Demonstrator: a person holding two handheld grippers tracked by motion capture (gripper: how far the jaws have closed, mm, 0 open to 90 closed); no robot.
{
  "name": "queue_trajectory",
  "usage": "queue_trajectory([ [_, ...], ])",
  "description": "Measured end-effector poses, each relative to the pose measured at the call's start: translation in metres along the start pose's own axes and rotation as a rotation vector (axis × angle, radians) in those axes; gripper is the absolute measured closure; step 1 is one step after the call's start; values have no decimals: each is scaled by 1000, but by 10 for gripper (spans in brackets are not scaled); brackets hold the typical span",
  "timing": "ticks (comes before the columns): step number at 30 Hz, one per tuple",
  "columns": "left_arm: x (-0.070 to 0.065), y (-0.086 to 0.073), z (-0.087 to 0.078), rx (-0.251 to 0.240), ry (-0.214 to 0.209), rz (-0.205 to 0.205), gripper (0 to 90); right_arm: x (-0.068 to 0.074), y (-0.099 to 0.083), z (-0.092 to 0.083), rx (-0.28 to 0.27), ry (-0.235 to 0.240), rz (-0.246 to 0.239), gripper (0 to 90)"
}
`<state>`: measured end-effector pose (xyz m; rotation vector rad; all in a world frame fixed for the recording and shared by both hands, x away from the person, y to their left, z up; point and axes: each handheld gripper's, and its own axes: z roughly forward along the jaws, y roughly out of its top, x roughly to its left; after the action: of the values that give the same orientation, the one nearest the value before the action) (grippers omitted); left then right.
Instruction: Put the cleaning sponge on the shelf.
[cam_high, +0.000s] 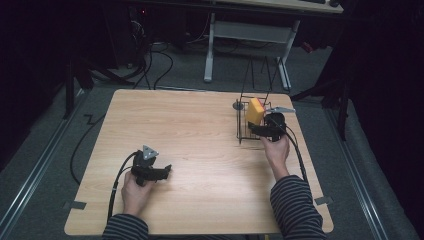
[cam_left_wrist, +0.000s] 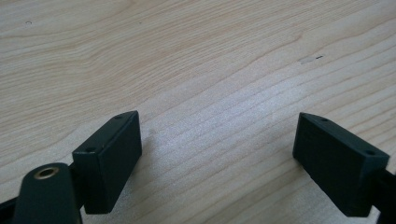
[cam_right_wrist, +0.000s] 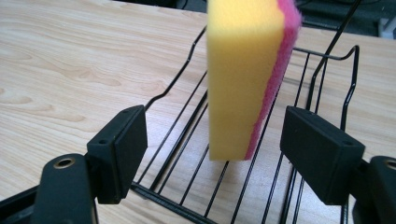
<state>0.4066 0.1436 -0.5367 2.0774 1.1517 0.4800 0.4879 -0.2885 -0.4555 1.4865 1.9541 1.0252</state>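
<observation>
Yellow-pink sponge stands upright in wire rack.

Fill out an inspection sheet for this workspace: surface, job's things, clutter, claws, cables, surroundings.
Surface: pale wooden table, bare in the middle.
Job's things: yellow-and-pink sponge standing on edge in the black wire rack at the far right of the table.
Clutter: small dark disc beside the rack.
Claws: right claw open, pads either side of the sponge without touching it; left claw open over bare wood, nothing between.
Cables: one trails from each claw; more on the floor.
Surroundings: dark room, white desk frame behind the table.
</observation>
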Motion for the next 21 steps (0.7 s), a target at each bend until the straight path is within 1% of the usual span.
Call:
queue_trajectory([
  [1, 0, 0, 0, 0, 0, 0, 161, 0, -1, -3, -10, 3, 12, 252],
  [3, 0, 0, 0, 0, 0, 0, 161, -1, -2, -7, -11, 17, 32, 250],
  [5, 0, 0, 0, 0, 0, 0, 161, -1, -3, -11, -11, 8, 27, 250],
  [8, 0, 0, 0, 0, 0, 0, 161, 1, -3, -18, -13, 14, 20, 252],
  [10, 0, 0, 0, 0, 0, 0, 161, 2, -3, -23, -22, 18, 16, 257],
  [11, 0, 0, 0, 0, 0, 0, 161, 3, -3, -26, -36, 24, 13, 270],
  [12, 0, 0, 0, 0, 0, 0, 161, 4, -4, -29, -49, 31, 22, 282],
  [14, 0, 0, 0, 0, 0, 0, 161, 3, -6, -33, -57, 45, 37, 283],
  [18, 0, 0, 0, 0, 0, 0, 161, 2, -8, -41, -61, 40, 22, 285],
  [21, 0, 0, 0, 0, 0, 0, 161, 2, -8, -50, -75, 51, 22, 287],
])
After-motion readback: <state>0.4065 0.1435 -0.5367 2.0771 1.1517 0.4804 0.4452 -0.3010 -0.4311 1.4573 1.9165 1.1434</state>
